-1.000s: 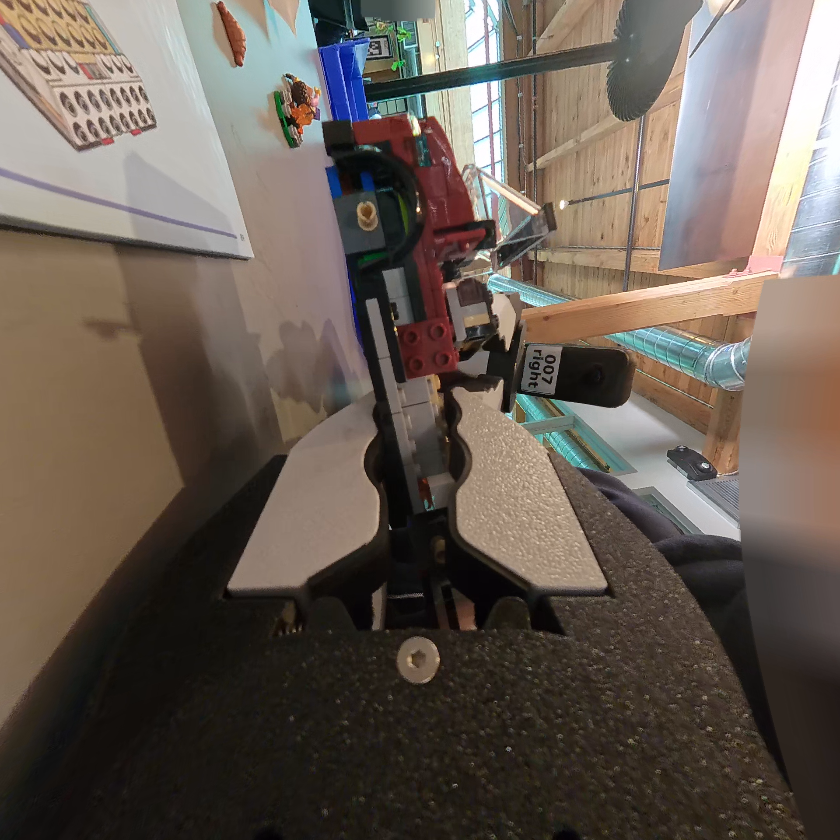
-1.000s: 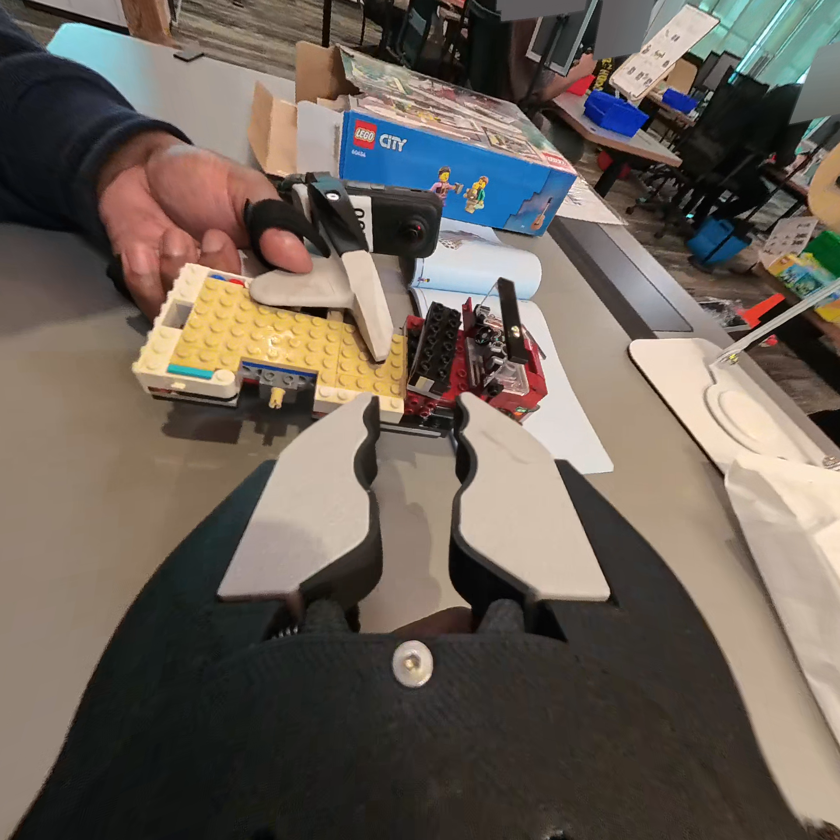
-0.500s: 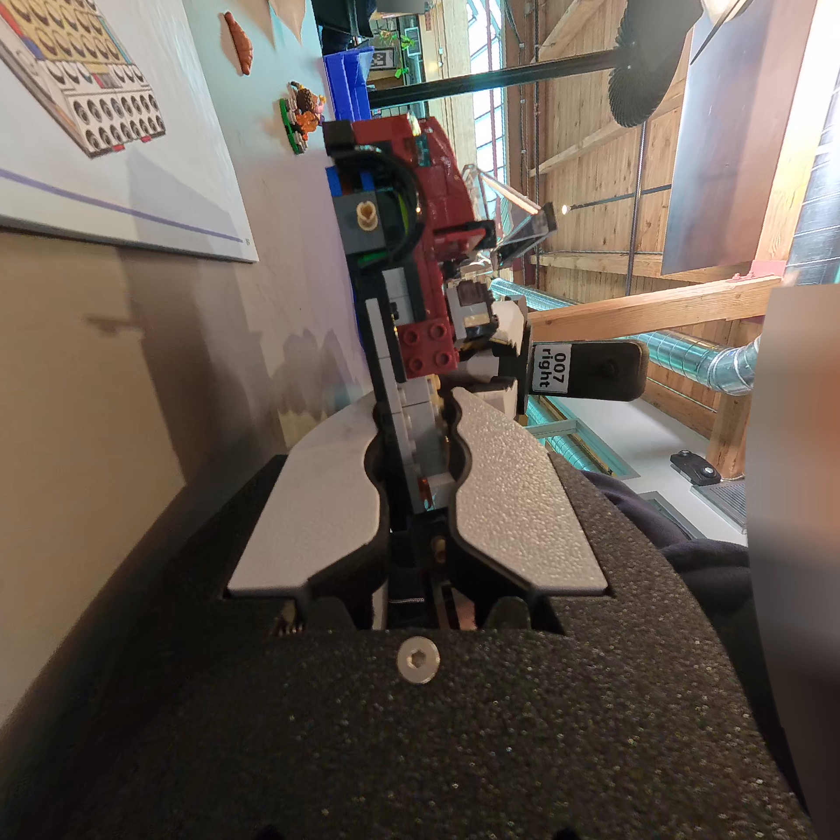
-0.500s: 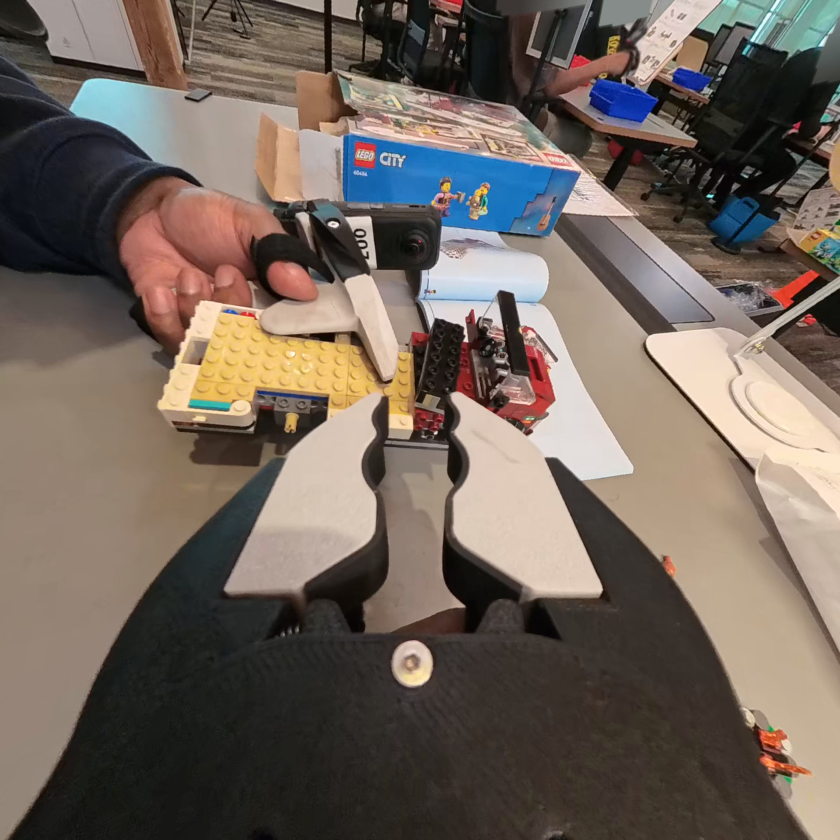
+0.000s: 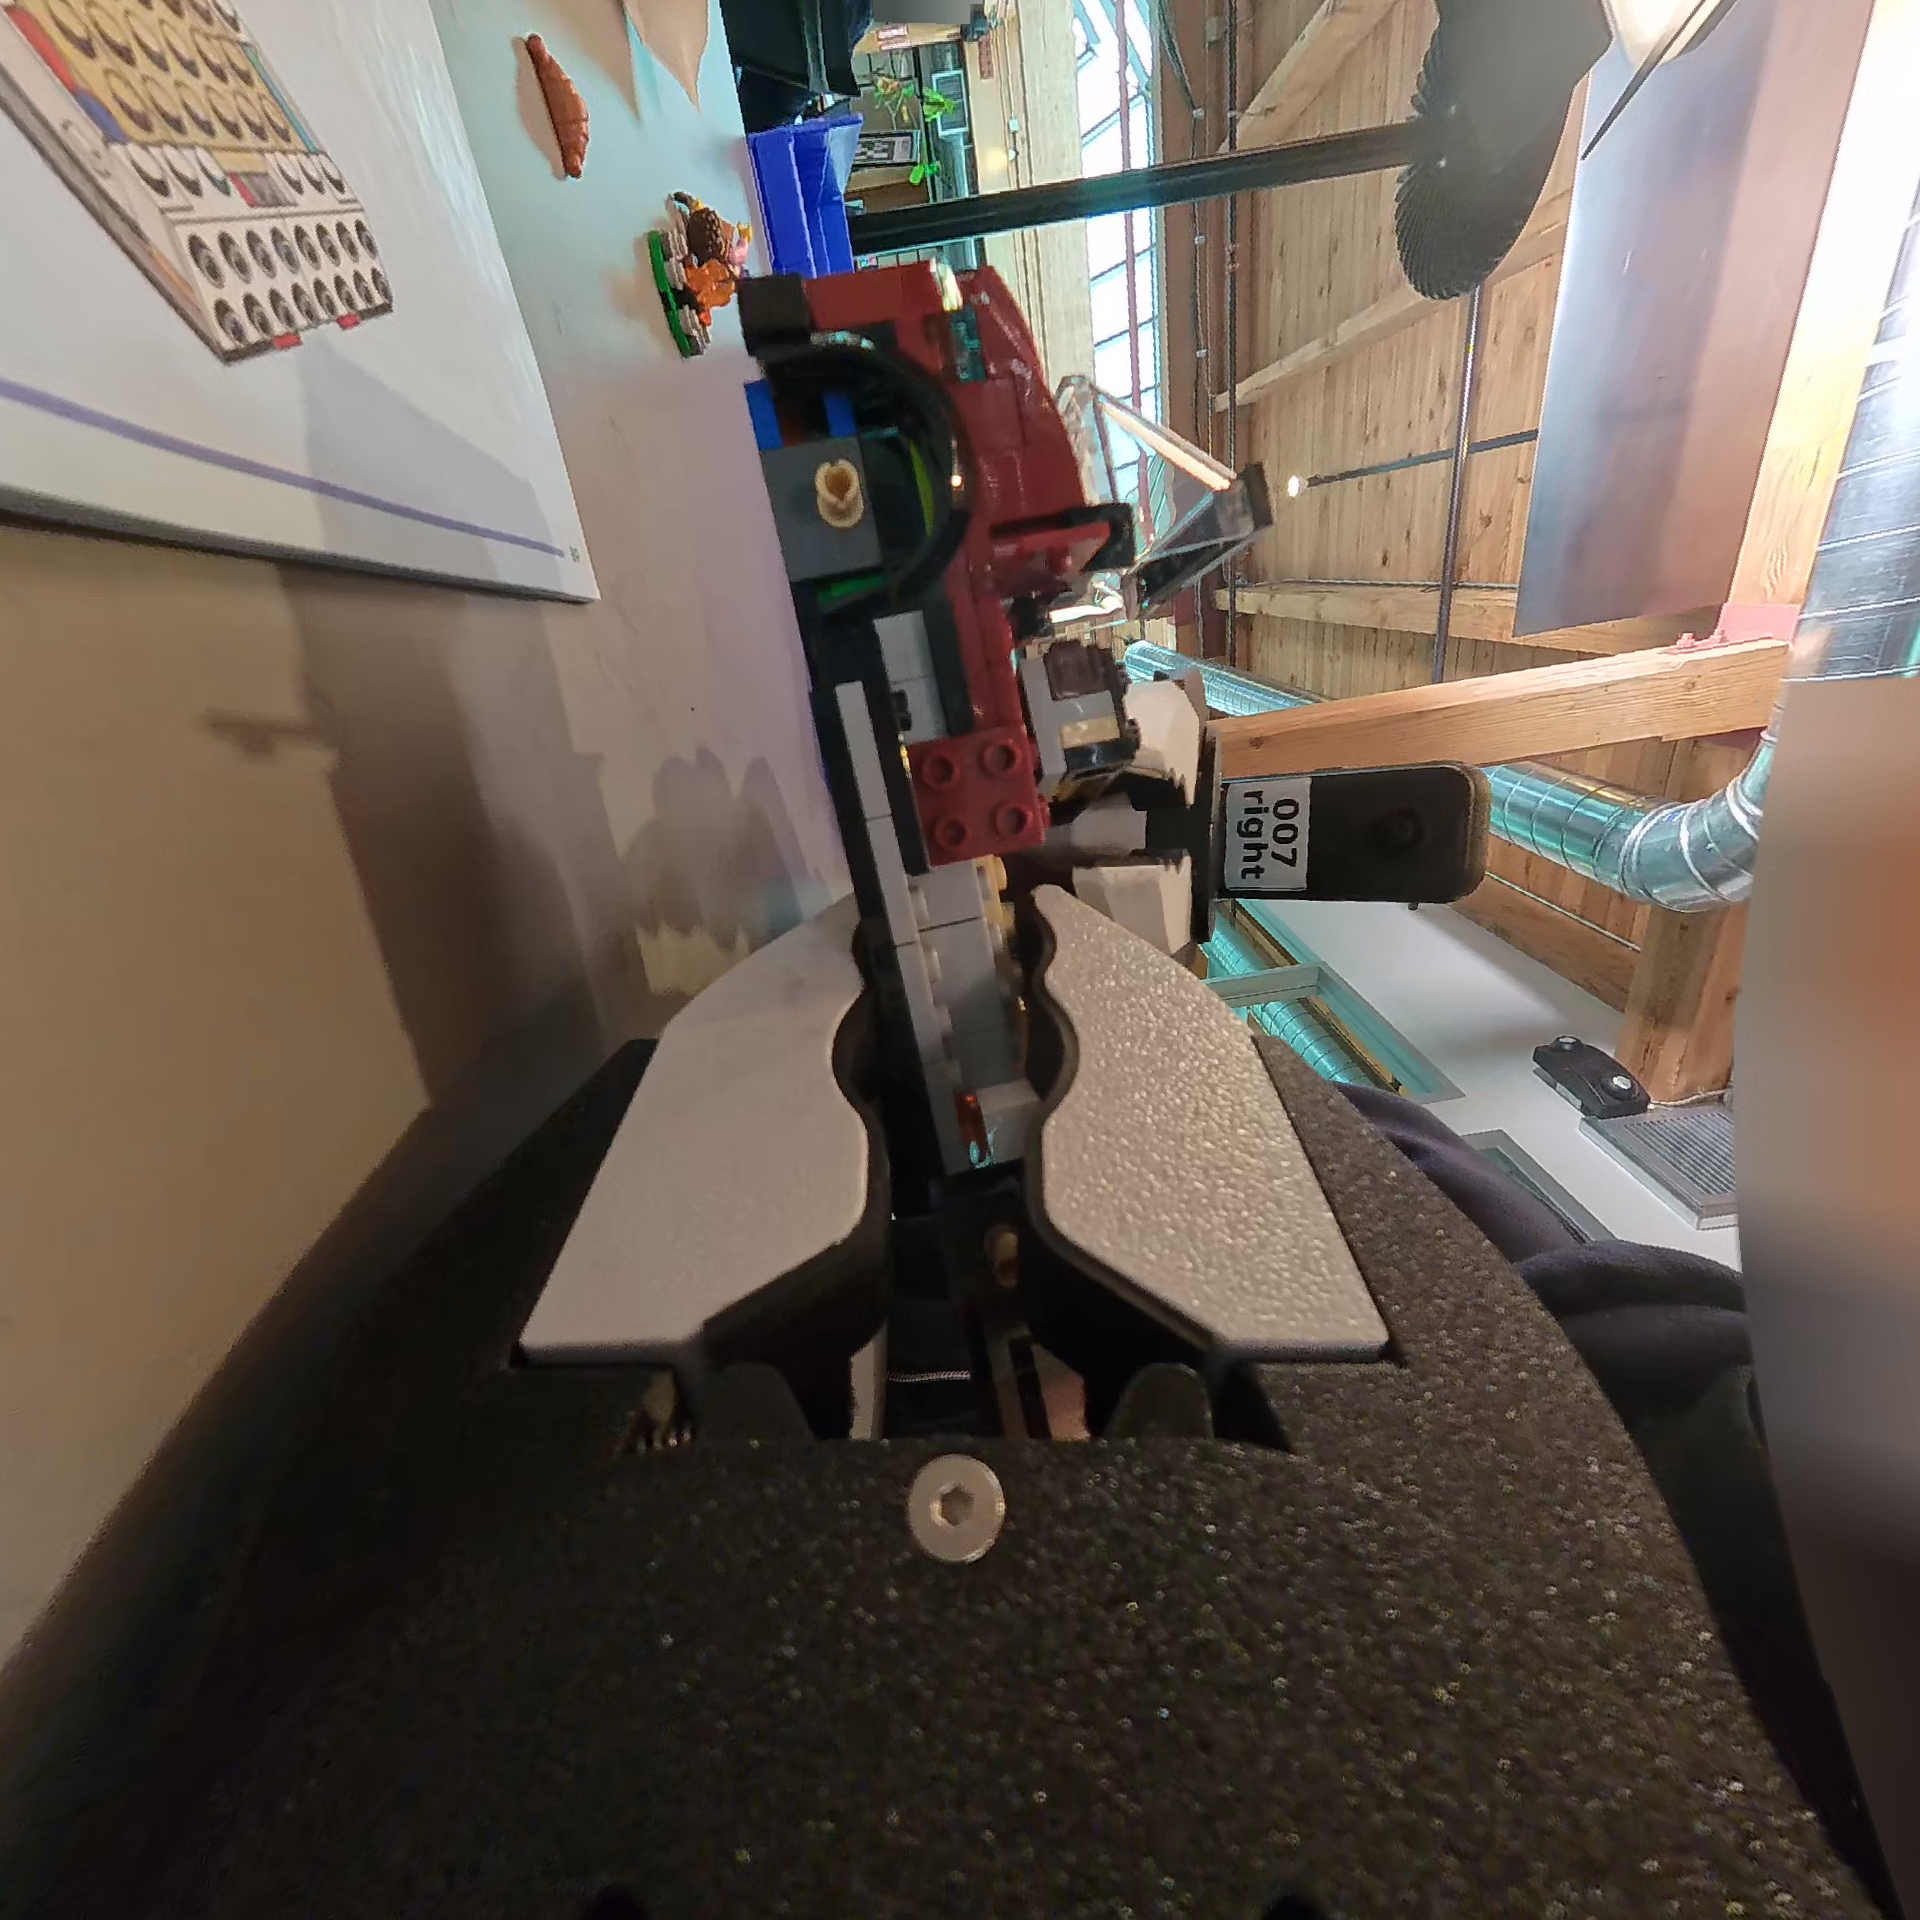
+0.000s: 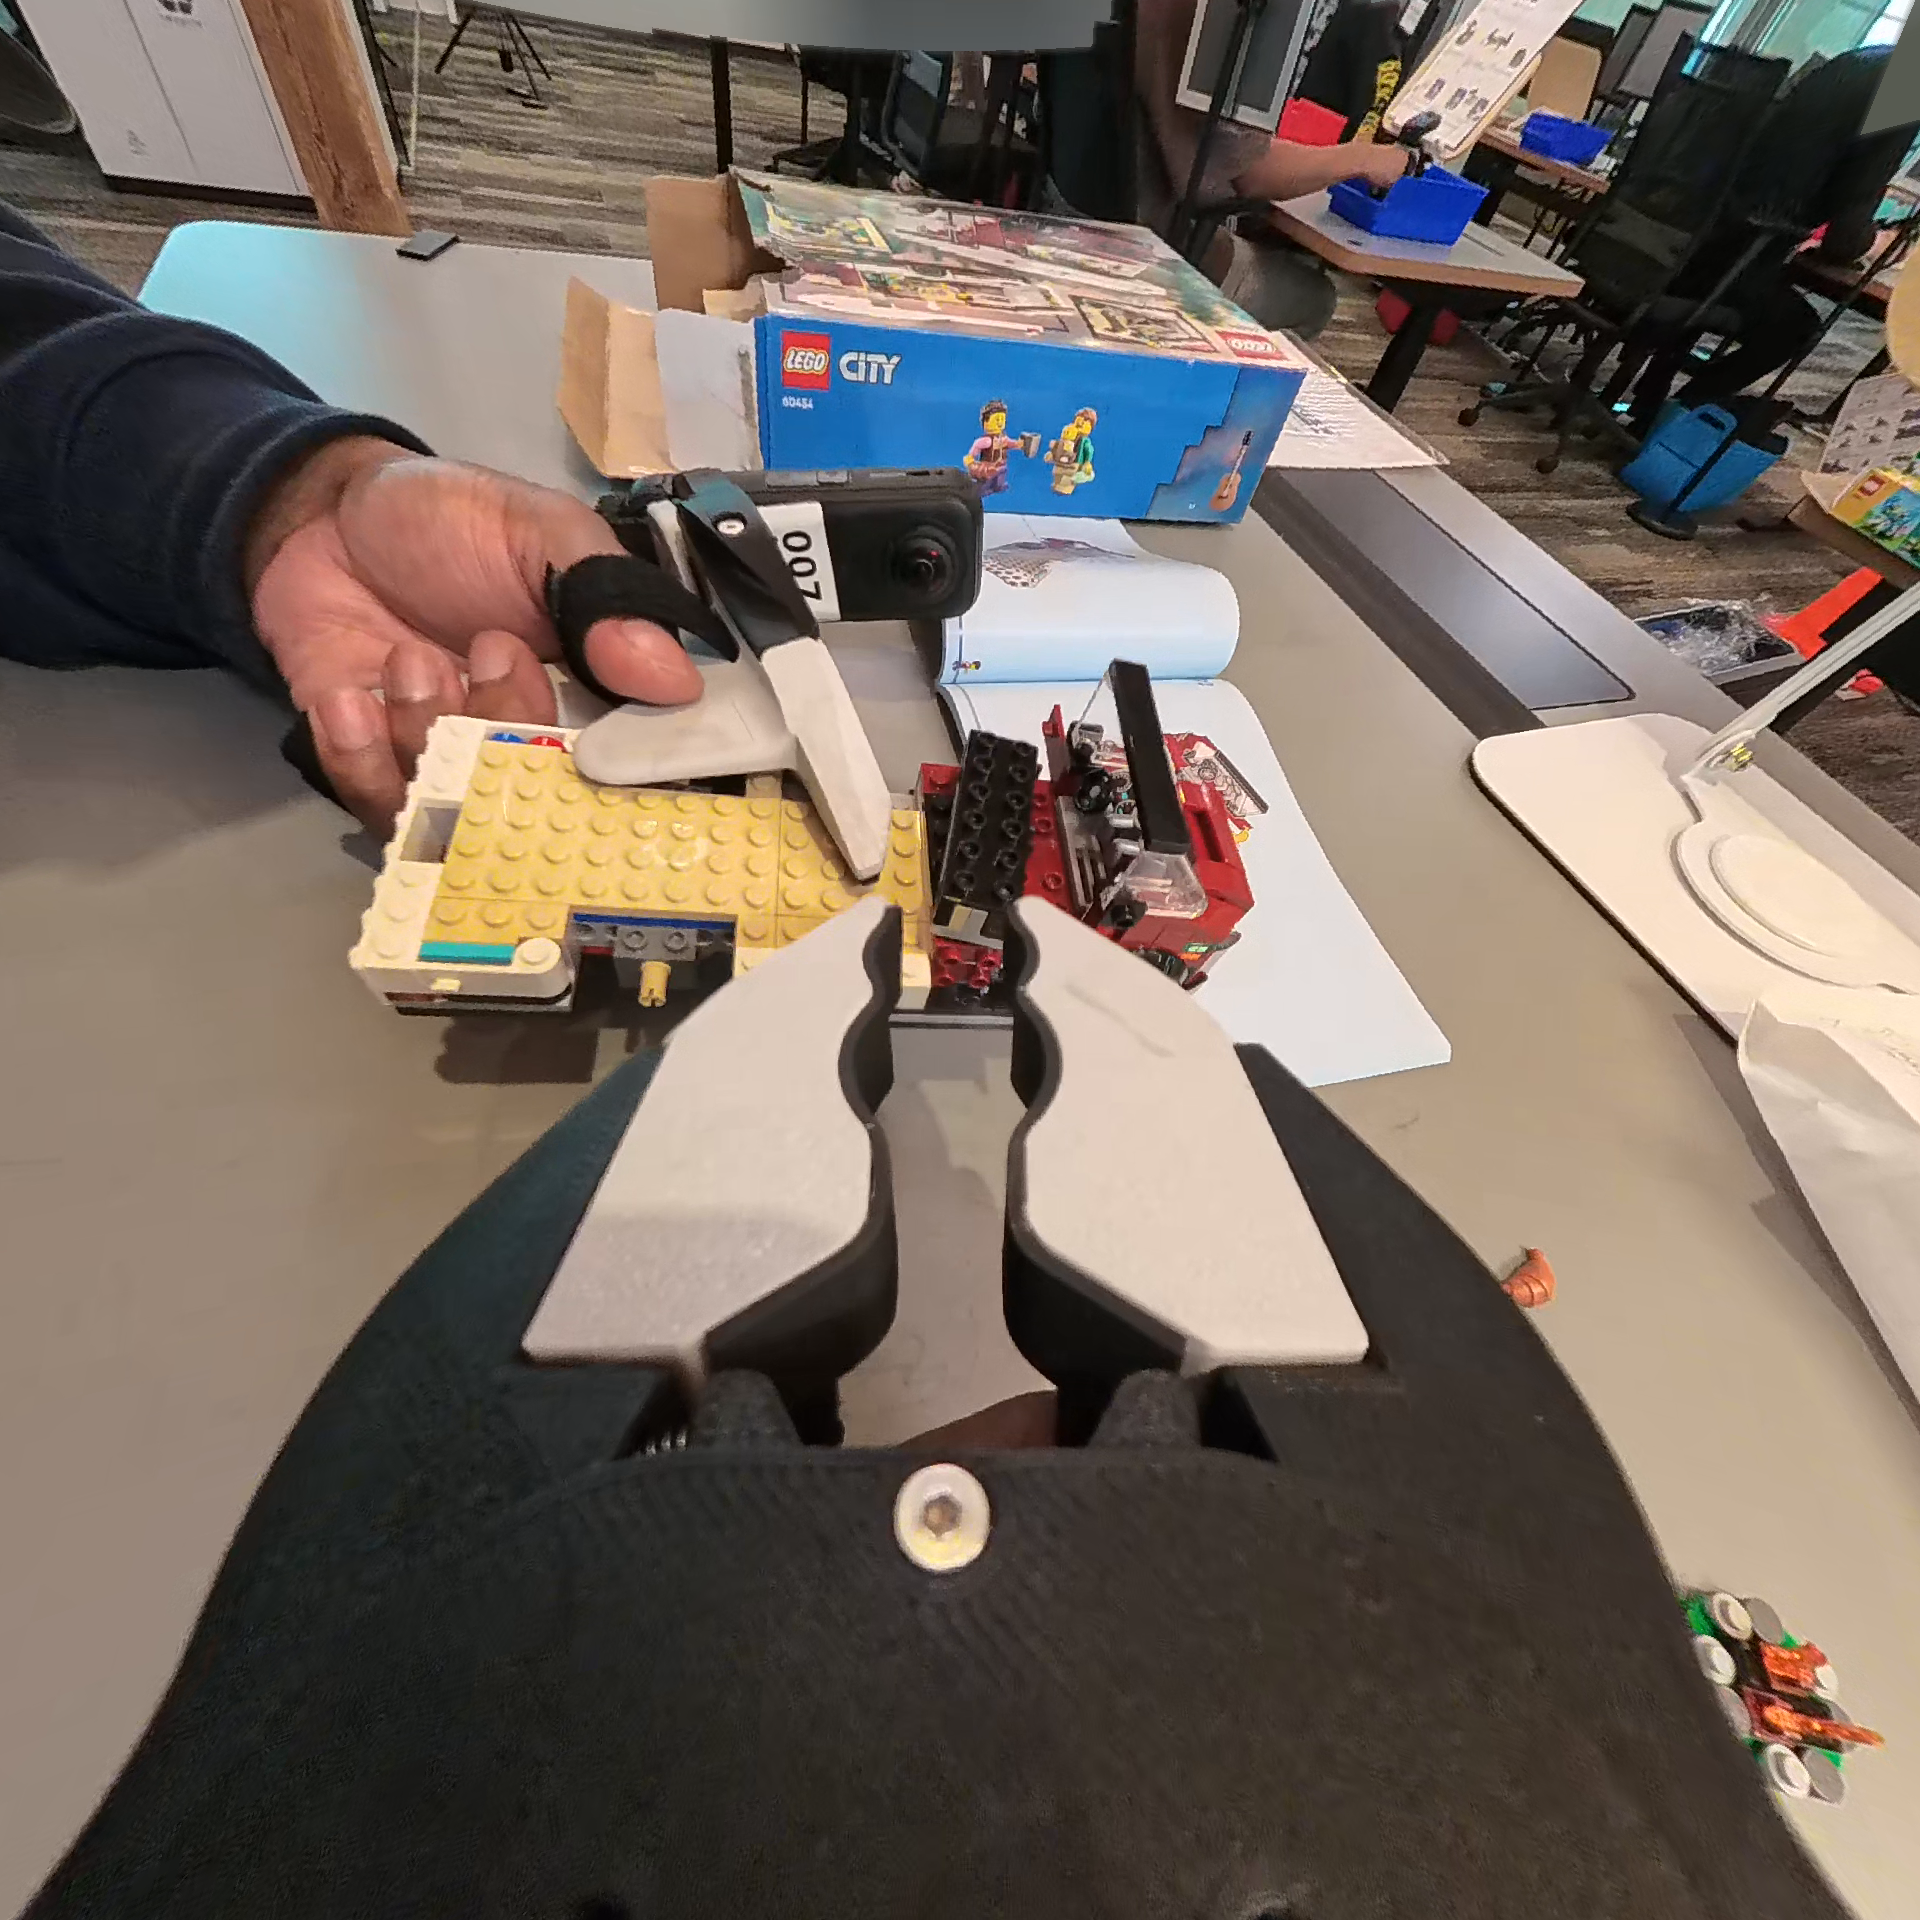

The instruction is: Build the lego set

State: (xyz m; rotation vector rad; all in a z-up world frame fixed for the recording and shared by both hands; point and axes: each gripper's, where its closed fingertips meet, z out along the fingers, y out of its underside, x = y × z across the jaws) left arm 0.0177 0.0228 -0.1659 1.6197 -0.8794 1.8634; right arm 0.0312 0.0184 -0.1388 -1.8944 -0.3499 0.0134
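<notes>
My left gripper is shut on the thin grey and black base of a brick model, whose dark red cab stands out ahead of it. In the right wrist view the model is a yellow studded deck joined to the red cab, lying on the grey table. One left finger lies on the deck. My right gripper is open, its fingertips on either side of the near end of a tilted black brick. A sliver of yellow shows beside the left pad. The right gripper also shows in the left wrist view.
A hand holds the left gripper. Behind the model lie an open booklet and a blue box. A white pad sits at the right. A small green and orange brick piece and an orange bit lie near me. The grippers are tip to tip, or close to it.
My right gripper has moved forward to the model and its jaws have narrowed around the black brick's end. My left gripper keeps its hold on the model's base.
</notes>
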